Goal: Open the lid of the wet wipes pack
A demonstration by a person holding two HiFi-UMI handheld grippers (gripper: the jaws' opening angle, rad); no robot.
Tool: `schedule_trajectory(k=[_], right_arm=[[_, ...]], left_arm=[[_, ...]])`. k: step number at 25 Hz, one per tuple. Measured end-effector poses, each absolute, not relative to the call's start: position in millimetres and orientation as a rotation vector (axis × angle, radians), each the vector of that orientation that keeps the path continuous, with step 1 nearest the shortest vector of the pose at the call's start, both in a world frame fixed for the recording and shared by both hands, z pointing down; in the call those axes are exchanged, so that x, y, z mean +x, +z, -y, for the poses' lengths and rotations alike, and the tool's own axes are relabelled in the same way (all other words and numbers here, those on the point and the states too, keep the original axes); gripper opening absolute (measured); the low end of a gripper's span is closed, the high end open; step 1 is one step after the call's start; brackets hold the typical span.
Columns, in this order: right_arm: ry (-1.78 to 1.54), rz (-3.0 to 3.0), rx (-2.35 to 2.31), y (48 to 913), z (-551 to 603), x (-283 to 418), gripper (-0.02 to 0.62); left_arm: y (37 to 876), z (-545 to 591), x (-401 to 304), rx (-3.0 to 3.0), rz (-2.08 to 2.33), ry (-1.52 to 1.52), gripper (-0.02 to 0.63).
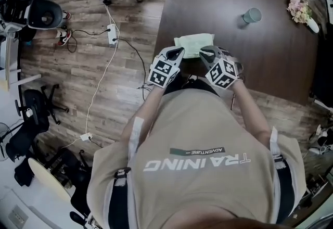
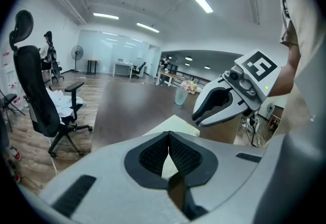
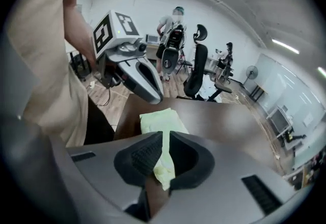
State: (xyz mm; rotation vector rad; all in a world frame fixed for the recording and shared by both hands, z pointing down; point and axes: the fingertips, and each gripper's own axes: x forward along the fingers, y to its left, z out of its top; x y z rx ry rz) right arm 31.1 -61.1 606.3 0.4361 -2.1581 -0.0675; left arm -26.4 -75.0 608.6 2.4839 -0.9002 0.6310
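The wet wipes pack (image 1: 193, 45) is pale green and lies flat near the front edge of the dark brown table (image 1: 234, 66). Both grippers hover just in front of it, tips pointing at its near side. My left gripper (image 1: 178, 53) is by the pack's left part and my right gripper (image 1: 207, 53) by its right part. In the left gripper view the jaws (image 2: 168, 136) are shut with nothing held, and the pack (image 2: 177, 125) shows beyond them. The right gripper (image 3: 164, 139) looks shut too, empty, with the pack (image 3: 157, 117) lying just past its tips. The lid itself is not discernible.
A grey-green cup (image 1: 252, 15) and a small bunch of flowers (image 1: 300, 8) stand farther back on the table. Left of the table, cables and power strips (image 1: 112, 33) run over the wooden floor among office chairs (image 1: 36, 113). A person (image 3: 173, 24) stands in the background.
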Motion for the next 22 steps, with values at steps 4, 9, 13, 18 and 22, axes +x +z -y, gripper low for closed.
schedule_trajectory(k=[4, 9, 13, 18, 22], right_arm=[[-0.121, 2.069, 0.319, 624.2, 61.6, 18.8, 0.018], [-0.126, 2.003, 0.263, 637.5, 62.0, 14.2, 0.018], [-0.152, 1.931, 0.199, 645.3, 61.6, 15.4, 0.018], [-0.165, 1.873, 0.133, 658.2, 58.7, 15.3, 0.021], [-0.212, 1.821, 0.12, 661.4, 59.2, 16.9, 0.052]], left_arm=[[627.7, 84.7, -32.2, 2.552, 0.834, 0.685, 0.009], [642.0, 86.8, -32.9, 2.551, 0.717, 0.696, 0.009], [650.0, 85.0, -27.2, 2.547, 0.644, 0.76, 0.009], [673.1, 82.1, -27.3, 2.485, 0.597, 0.83, 0.009], [671.5, 80.7, -26.4, 2.472, 0.538, 0.85, 0.009]])
